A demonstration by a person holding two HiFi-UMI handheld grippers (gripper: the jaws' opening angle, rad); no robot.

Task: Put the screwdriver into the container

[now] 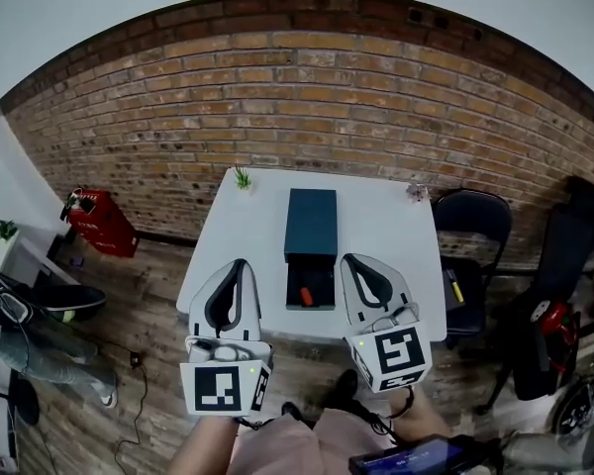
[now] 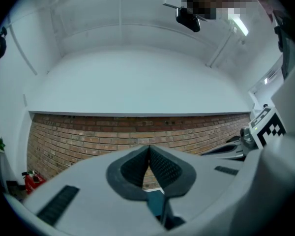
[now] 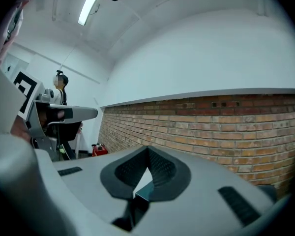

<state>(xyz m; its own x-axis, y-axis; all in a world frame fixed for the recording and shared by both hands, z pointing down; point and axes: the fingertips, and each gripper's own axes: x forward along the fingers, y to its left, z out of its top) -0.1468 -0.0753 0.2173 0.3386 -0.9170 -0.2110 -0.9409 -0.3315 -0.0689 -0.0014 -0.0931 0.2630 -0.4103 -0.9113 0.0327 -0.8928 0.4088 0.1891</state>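
While the left gripper [image 1: 240, 263] and the right gripper [image 1: 348, 260] hang over the near edge of the white table [image 1: 381, 216], each has its jaws pressed together on nothing. The orange-handled screwdriver [image 1: 304, 296] lies in the open drawer [image 1: 323, 281] of the dark container [image 1: 311, 224], between the two.

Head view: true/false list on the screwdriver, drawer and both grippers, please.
1. The screwdriver lies in the container's open drawer. True.
2. The right gripper holds the screwdriver. False: its jaws are together on nothing.
3. The left gripper is wide open. False: it is shut and empty.
4. A small plant stands at the table's far left corner. True.
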